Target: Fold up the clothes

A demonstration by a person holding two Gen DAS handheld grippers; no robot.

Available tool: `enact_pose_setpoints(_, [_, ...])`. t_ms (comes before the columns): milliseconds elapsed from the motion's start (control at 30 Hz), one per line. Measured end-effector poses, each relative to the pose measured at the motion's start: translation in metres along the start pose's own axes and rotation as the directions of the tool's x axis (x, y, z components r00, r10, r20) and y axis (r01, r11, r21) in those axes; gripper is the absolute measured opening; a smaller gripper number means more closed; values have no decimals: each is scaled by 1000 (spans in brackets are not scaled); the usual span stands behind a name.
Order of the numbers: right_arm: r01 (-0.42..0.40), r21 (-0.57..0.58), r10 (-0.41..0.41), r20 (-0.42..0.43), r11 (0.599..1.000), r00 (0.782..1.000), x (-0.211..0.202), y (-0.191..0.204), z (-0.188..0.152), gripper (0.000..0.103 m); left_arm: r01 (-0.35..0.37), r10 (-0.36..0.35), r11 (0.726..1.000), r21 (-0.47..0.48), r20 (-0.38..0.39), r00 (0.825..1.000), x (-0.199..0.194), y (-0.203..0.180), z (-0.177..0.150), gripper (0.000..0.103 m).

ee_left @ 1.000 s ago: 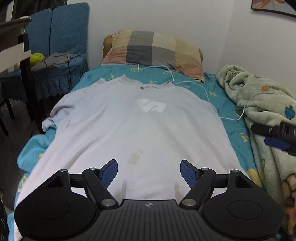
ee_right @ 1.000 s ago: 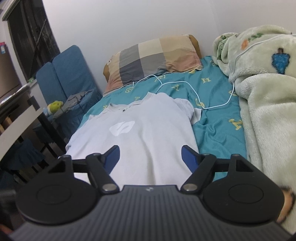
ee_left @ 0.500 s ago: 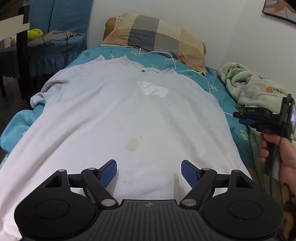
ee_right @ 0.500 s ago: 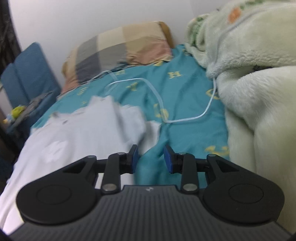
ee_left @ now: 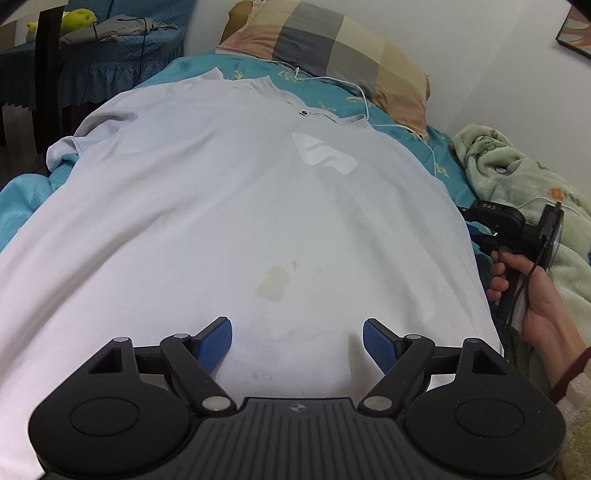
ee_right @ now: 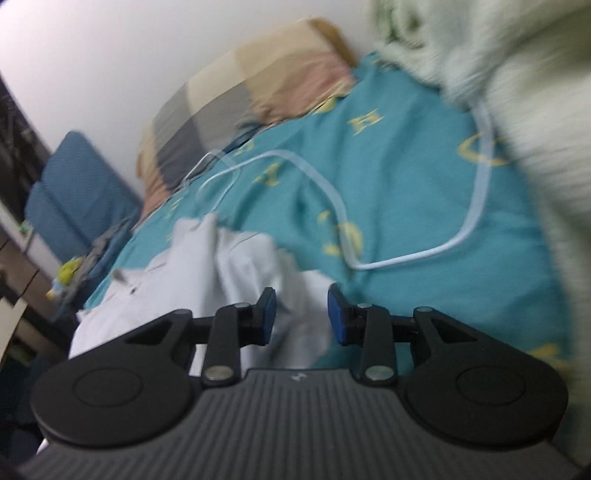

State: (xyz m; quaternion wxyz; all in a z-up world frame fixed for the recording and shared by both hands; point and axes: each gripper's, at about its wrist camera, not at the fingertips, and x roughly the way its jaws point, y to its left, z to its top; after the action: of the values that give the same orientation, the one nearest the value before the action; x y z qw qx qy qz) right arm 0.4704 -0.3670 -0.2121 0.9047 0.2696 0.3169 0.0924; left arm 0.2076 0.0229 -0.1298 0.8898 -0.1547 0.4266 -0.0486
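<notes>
- The left claw (ee_left: 297, 341) hangs low over the bottom part of the shirt (ee_left: 229, 206), its blue pads (ee_left: 216, 341) spread wide with nothing between them.
- The right claw (ee_right: 302, 314) is partly open, its pads (ee_right: 266, 315) on either side of a bunched fold at the shirt's (ee_right: 192, 266) sleeve edge; the right wrist view is blurred, and the pads do not appear to press the cloth.
- In the left wrist view the right claw (ee_left: 480, 221) shows at the shirt's right edge, carried by the person's right hand (ee_left: 532, 295); its tips are hidden from that side.
- The shirt is white and lies spread flat, front up, along the bed (ee_left: 22, 192), collar toward the pillow (ee_left: 332, 48).
- A white logo (ee_left: 325, 157) sits on the shirt's chest just below the collar, and a yellowish stain (ee_left: 273, 282) lies on the shirt nearer the left claw.
- The shirt's left sleeve (ee_left: 74, 144) is crumpled near the bed's edge.
- A thin white cable (ee_right: 406, 254) curls over the teal sheet (ee_right: 406, 177) between the shirt and the blanket (ee_left: 517, 177).
- The pale green blanket is heaped to the right of the shirt, against the wall.
- The checked pillow lies beyond the shirt's collar at the head of the bed.
- A blue chair (ee_left: 110, 51) stands left of the pillow, grey clothing (ee_left: 114, 27) draped on it and a yellow-green toy (ee_left: 75, 18) behind.
</notes>
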Motion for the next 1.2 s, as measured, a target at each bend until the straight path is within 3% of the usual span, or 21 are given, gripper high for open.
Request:
enact_pose_setpoints(100, [37,-46,-38,-37,998,999,16,9,-4,34,-5,5,1000,7,3,1000,1,-2,0,80])
enact_pose_setpoints(233, [25,13,-25,-28,1000,999,19,3,-3,31,-9,9,1000,11,9,1000,3,-4,-1,80])
enact_pose_setpoints(267, [16,15,-16,-26,1000,1000,18,4,-2,11,-10,10,1000,12,11,1000,3,-4,-2,80])
enact_pose_setpoints(300, [7,15,-7,-24,1000,1000,17,4,-1,9,-11,10,1000,12,13,1000,3,-5,-2,80])
enact_pose_setpoints(433, [-9,1,9,58,1000,998,-2,13,13,7,-1,2,1000,-8,23,1000,1,-2,-2,80])
enact_pose_setpoints(533, [25,-42,-18,149,999,989,-23,24,30,7,0,0,1000,-20,30,1000,0,0,0,80])
enact_pose_setpoints(733, [213,-145,-157,326,966,932,-52,35,48,7,-1,2,1000,-20,33,999,-1,1,0,80])
enact_pose_setpoints(800, [242,-139,-186,326,960,927,-49,29,48,8,-1,2,1000,-23,33,999,-1,1,1,80])
enact_pose_setpoints(967, [208,-67,-184,262,976,947,-46,14,48,10,0,1,1000,-28,32,999,-1,2,1,80])
enact_pose_setpoints(1033, [177,-32,-164,241,984,957,-49,13,49,18,1,0,999,-33,34,999,-2,2,2,80])
enact_pose_setpoints(1100, [155,-11,-149,212,988,966,-52,15,49,61,6,-4,999,-39,35,999,-2,1,3,80])
enact_pose_setpoints(1200, [144,-13,-140,163,989,977,-59,26,46,69,20,-18,998,-54,40,999,-6,1,5,80])
